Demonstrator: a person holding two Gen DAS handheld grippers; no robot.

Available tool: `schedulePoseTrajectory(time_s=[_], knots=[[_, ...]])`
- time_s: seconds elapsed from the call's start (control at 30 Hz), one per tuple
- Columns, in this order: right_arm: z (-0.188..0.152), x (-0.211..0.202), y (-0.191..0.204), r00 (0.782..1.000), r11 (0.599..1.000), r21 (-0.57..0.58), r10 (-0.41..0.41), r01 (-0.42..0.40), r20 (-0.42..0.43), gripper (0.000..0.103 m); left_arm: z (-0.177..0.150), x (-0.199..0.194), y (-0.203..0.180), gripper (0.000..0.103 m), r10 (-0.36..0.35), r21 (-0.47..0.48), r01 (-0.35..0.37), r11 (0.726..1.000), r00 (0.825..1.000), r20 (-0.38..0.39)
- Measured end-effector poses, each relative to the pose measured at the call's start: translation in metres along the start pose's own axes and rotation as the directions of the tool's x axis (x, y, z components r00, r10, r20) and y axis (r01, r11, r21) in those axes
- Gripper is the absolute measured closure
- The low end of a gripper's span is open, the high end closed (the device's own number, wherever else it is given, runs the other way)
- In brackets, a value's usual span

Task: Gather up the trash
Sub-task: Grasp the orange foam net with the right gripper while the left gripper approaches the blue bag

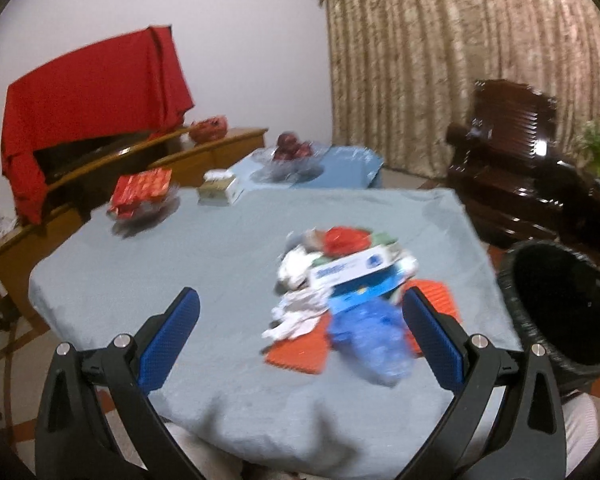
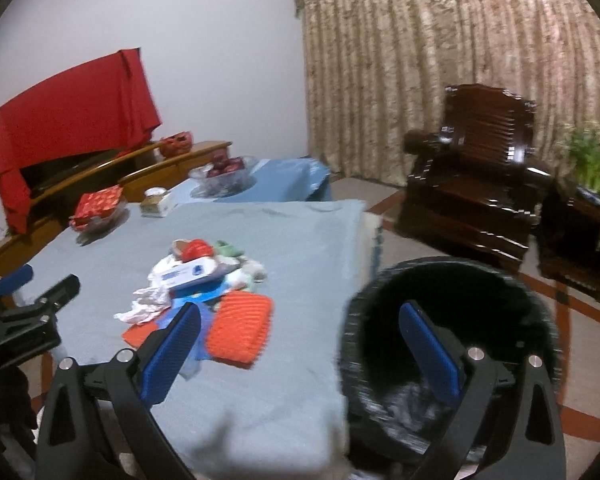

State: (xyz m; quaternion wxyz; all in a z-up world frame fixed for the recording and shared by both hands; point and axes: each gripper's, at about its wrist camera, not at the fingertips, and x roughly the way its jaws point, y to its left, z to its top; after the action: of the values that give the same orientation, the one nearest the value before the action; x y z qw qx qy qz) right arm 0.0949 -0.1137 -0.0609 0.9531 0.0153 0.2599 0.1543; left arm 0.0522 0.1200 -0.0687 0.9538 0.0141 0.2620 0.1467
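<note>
Both wide-spread, empty: left gripper [image 1: 300,316] before the trash pile [image 1: 340,280] on the table [image 1: 180,272], right gripper [image 2: 300,320] beside the black bin [image 2: 452,280].

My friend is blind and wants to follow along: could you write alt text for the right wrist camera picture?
An open, empty right gripper hovers between a table draped in pale blue cloth and a black trash bin beside it. A trash pile of wrappers, a white-and-blue box and an orange ridged pad lies on the table. The left gripper shows at the left edge.
</note>
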Motion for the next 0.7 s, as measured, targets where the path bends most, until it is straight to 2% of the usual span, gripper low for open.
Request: schedulePoseTrajectory(time_s=[0.17, 0.4, 0.53, 0.7], knots=[[-0.007, 0.049, 0.021, 0.995, 0.997, -0.026, 0.068, -0.07, -0.068, 0.017, -0.008, 0.022, 0.016, 0.005, 0.025, -0.001, -0.025, 1.0, 0.999, -0.039], [-0.029, 0.123, 0.029, 0.979, 0.998, -0.01, 0.064, -0.067, -0.192, 0.03, -0.014, 0.046, 0.021, 0.005, 0.025, 0.002, -0.024, 1.0, 0.998, -0.053], [-0.038, 0.144, 0.029, 0.973, 0.998, -0.024, 0.044, -0.051, -0.227, 0.034, -0.017, 0.061, 0.022, 0.005, 0.019, 0.005, -0.018, 1.0, 0.997, -0.07], [-0.045, 0.162, 0.029, 0.962, 0.997, -0.02, 0.065, -0.073, -0.266, 0.041, -0.025, 0.073, 0.019, 0.005, 0.009, 0.006, -0.009, 1.0, 0.996, -0.089]])
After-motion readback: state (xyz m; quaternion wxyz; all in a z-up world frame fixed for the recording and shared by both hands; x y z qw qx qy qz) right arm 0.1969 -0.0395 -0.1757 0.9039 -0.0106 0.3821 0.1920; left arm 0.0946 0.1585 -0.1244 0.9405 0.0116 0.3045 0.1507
